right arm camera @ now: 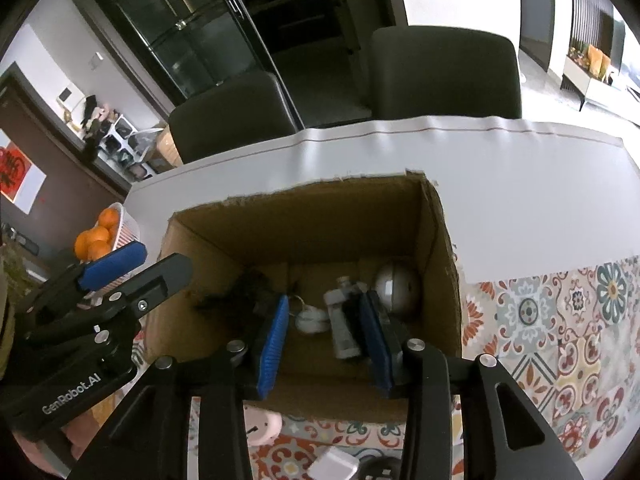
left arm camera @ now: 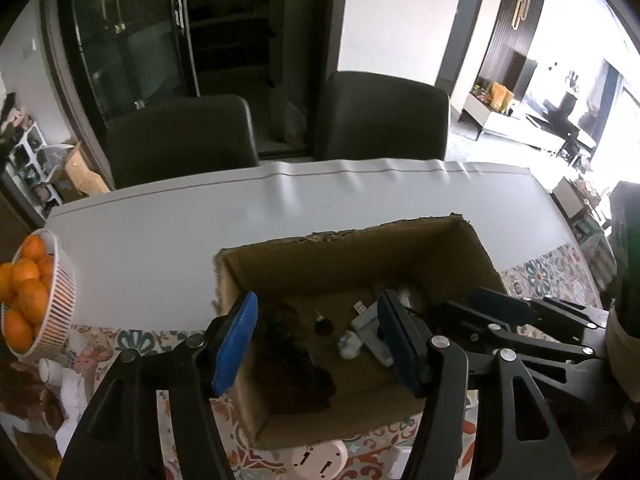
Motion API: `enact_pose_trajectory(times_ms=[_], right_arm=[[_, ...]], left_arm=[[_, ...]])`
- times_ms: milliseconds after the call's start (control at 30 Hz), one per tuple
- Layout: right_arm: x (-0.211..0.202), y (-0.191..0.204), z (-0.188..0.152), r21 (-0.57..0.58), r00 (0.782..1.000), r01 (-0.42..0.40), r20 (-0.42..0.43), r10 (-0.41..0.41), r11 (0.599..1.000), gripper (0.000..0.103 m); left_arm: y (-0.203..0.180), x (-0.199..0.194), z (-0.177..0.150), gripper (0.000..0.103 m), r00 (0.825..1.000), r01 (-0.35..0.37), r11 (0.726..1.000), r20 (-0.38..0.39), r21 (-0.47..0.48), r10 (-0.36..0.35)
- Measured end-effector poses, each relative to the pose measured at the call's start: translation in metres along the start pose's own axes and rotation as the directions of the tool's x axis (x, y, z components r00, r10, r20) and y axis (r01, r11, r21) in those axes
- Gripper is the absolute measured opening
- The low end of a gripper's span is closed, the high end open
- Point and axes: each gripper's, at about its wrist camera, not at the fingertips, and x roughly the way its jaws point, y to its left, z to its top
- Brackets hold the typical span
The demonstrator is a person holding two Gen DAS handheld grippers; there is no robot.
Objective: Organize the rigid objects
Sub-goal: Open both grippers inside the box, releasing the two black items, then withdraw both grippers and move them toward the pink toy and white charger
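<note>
A cardboard box (right arm camera: 304, 248) stands open near the front edge of the worktop (right arm camera: 520, 200), half on the plain white sheet and half on the patterned cloth (right arm camera: 560, 340). It serves as the collecting place: its floor already carries a dark tangled bundle (left arm camera: 288, 344) toward the left wall, a small white round thing (right arm camera: 310, 320) in the middle, a grey tube-like item (right arm camera: 340, 328) beside it, and a silver ball (right arm camera: 396, 288) in the far right corner.

Both claws point steeply down into the box mouth. The left claw (left arm camera: 316, 344) hangs with its blue pads spread apart and nothing between them; only the box floor shows through the gap. The right claw (right arm camera: 326, 340) is also parted, narrower, its pads straddling the white thing and the grey tube without pressing on either as far as can be seen. Spread jaws over the box suit a release rather than a pickup, so I judge that items are being dropped here and the hands are free for more.

More remains outside: a pale pink round gadget (right arm camera: 264, 424) and a white plug-like block (right arm camera: 334, 466) lie on the cloth just in front of the box's near wall, likely next to go in. A basket of oranges (left arm camera: 52, 300) sits at the left edge, apart from the sorting.
</note>
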Motion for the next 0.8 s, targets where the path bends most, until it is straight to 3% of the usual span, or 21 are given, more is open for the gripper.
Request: enact_pose_trajectory(times_ms=[200,533,800], right_arm=[[-0.025,0.014,-0.009,-0.038,0.995,0.049,0.085,-0.046,0.998,0.044],[-0.08,0.039,-0.035,-0.091,0.958,0.124,0.269,-0.096,0.988,0.062],[-0.108,0.051,-0.064,-0.103,0.927,0.173,0.353,-0.126,0.98,0.065]], left_arm=[[0.004,-0.023,-0.01,0.068,0.998,-0.035,0.999,0.061,0.015,0.034],[0.007,-0.072,-0.037,0.072,0.985,-0.05,0.999,0.164,0.006,0.048],[0.006,-0.099,-0.067,0.076,0.971,-0.08,0.997,0.228,0.011,0.076]])
